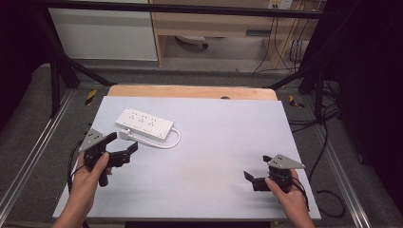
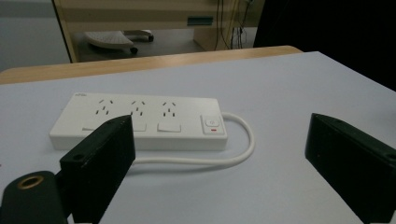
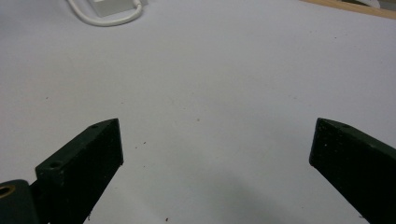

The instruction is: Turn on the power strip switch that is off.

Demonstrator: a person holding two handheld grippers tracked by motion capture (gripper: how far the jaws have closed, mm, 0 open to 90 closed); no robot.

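Item one: power strip (image 1: 145, 124), white glossy plastic, a flat oblong with three socket groups and a switch at one end. It lies flat on the far left part of the table (image 1: 214, 156), angled. Its thick white cord (image 1: 164, 142) loops from the switch end back along the near side to a white plug (image 1: 124, 135).

Item two: my left gripper (image 1: 122, 144), matt black, blocky jaws spread wide, nothing between them. It sits just beside the plug, pointing at the strip; the cord runs across in front of the strip.

Item three: my right gripper (image 1: 257, 170), low over the near right of the table, well apart from the strip. Jaws wide apart, nothing held.

Item four: the table, a smooth pale grey sheet with faint specks, a wooden edge (image 1: 192, 91) at the far side. Beyond it, a wooden cabinet (image 1: 214, 23).
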